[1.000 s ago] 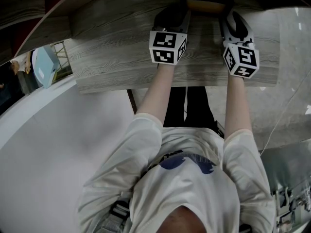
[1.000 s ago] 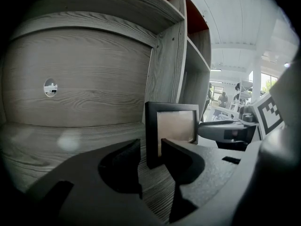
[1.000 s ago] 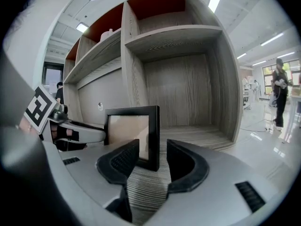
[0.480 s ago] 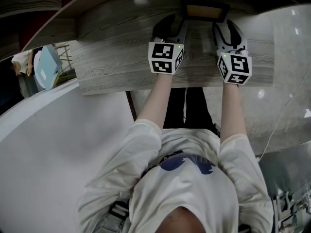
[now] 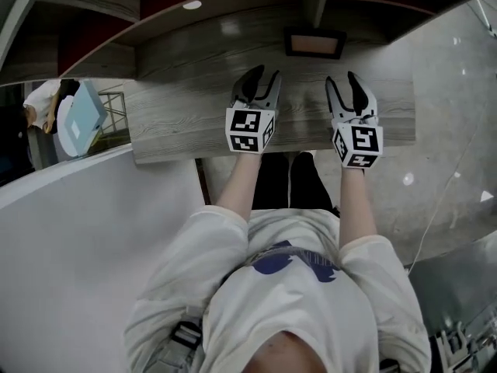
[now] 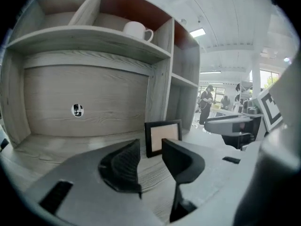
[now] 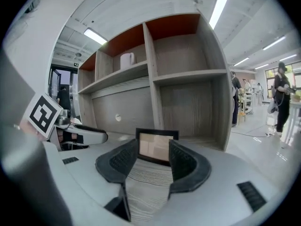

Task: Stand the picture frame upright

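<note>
Head view: picture frame (image 5: 314, 43) upright on desk (image 5: 178, 123) | left gripper (image 5: 262, 80) jaws wide, empty | right gripper (image 5: 342, 84) jaws just opened wide, empty | both apart from frame

Dim head view, bright ceiling strip lights (image 7: 218, 11), strong fisheye distortion, dark corners

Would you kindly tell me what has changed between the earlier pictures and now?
The left tongs and right tongs have drawn back from the picture frame toward the person; the right tongs have just been opening, with nothing between them. The picture frame stays standing at the back of the desk.
</note>
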Available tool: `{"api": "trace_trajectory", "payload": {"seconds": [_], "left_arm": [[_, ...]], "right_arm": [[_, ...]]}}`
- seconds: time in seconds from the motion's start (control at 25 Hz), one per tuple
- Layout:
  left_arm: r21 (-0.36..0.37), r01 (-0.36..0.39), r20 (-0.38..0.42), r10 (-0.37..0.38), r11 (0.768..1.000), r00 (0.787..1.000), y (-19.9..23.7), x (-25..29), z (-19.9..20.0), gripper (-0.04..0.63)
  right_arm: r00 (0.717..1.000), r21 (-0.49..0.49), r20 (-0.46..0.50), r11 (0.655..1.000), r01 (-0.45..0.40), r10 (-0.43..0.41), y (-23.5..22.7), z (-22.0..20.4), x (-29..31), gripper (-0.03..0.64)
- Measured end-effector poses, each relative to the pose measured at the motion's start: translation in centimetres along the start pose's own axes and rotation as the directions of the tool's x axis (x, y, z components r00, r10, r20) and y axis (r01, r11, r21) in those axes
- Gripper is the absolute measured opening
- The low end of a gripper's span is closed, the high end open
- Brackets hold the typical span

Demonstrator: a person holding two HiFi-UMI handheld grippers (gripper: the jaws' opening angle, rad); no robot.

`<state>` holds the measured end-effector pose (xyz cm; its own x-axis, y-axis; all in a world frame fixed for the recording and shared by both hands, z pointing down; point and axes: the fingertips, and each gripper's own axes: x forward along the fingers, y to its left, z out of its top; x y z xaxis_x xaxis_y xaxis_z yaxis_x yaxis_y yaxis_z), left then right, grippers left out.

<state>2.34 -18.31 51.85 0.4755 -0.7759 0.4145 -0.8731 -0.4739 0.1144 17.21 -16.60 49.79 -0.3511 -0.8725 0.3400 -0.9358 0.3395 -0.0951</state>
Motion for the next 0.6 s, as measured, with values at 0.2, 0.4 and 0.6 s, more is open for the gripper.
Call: {"api": "trace_trajectory", "payload": {"seconds": [0.2,0.4,0.6], "left_arm": [[0.032,-0.01,0.065,0.008,0.999,0.998,0.0,-3.3,3.4,0.126],[0.037,-0.014,0.118,0.009,0.999,0.993,-0.2,-6.6,6.6,0.126],[0.069,0.006,0.164,-0.017,0.998,0.986,-0.7,-8.2,9.3,0.126]], "right_arm": [[0.999,-0.046,0.045,0.999,-0.01,0.012,1.4,3.2,-3.4,0.181],[0.997,-0.069,0.083,0.998,0.002,0.004,2.8,6.0,-6.5,0.181],[0.991,-0.121,0.137,0.992,0.028,-0.012,3.4,9.0,-7.9,0.169]]}}
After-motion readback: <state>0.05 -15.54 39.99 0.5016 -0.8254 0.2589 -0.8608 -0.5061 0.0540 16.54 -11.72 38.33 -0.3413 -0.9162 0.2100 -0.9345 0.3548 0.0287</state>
